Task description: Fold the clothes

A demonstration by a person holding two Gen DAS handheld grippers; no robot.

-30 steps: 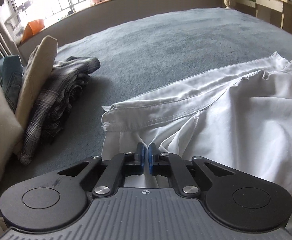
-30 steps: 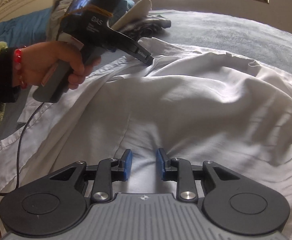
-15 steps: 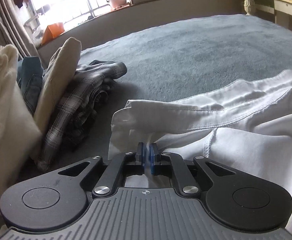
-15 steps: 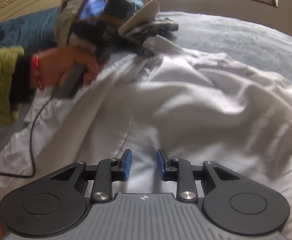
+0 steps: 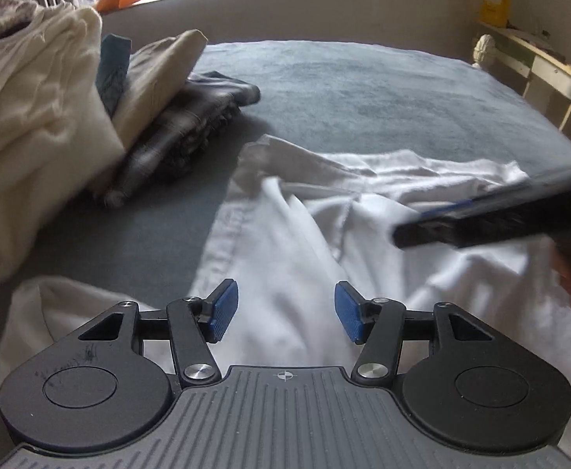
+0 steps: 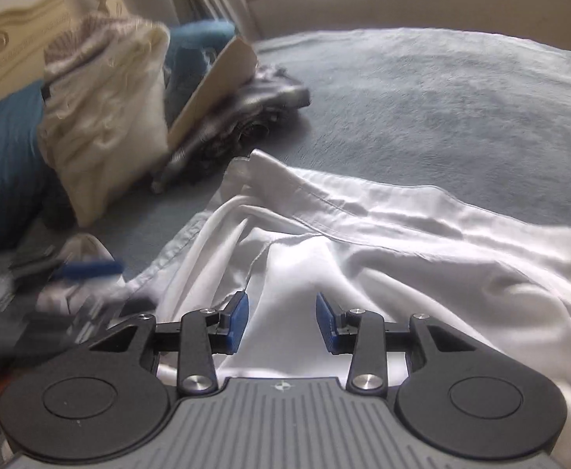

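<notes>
A white shirt (image 5: pixel 297 234) lies crumpled on the grey-blue bed cover (image 5: pixel 363 90); its collar edge (image 6: pixel 324 199) points toward the clothes pile. My left gripper (image 5: pixel 285 305) hovers over the shirt with its jaws opening. Its blue pads (image 5: pixel 222 308) stand wide apart and nothing is pinched between them. My right gripper (image 6: pixel 282 320) also hangs over the shirt (image 6: pixel 402 265) with its jaws opening, and its pads (image 6: pixel 240 318) are clear of the cloth. Each gripper shows as a dark blur in the other view: the right gripper (image 5: pixel 500 215) and the left gripper (image 6: pixel 70 269).
A leaning pile of clothes stands at the left: a cream garment (image 5: pixel 31 117), a beige one (image 5: pixel 160 66) and a plaid shirt (image 5: pixel 191 125). A blue quilt (image 6: pixel 4 148) and a headboard (image 6: pixel 11 39) lie beyond it. A desk (image 5: pixel 527 54) stands at the far right.
The left gripper let go of the shirt fold it pinched, opened wide and drew back. The right jaws widened. The lifted shirt edge has dropped onto the bed.
</notes>
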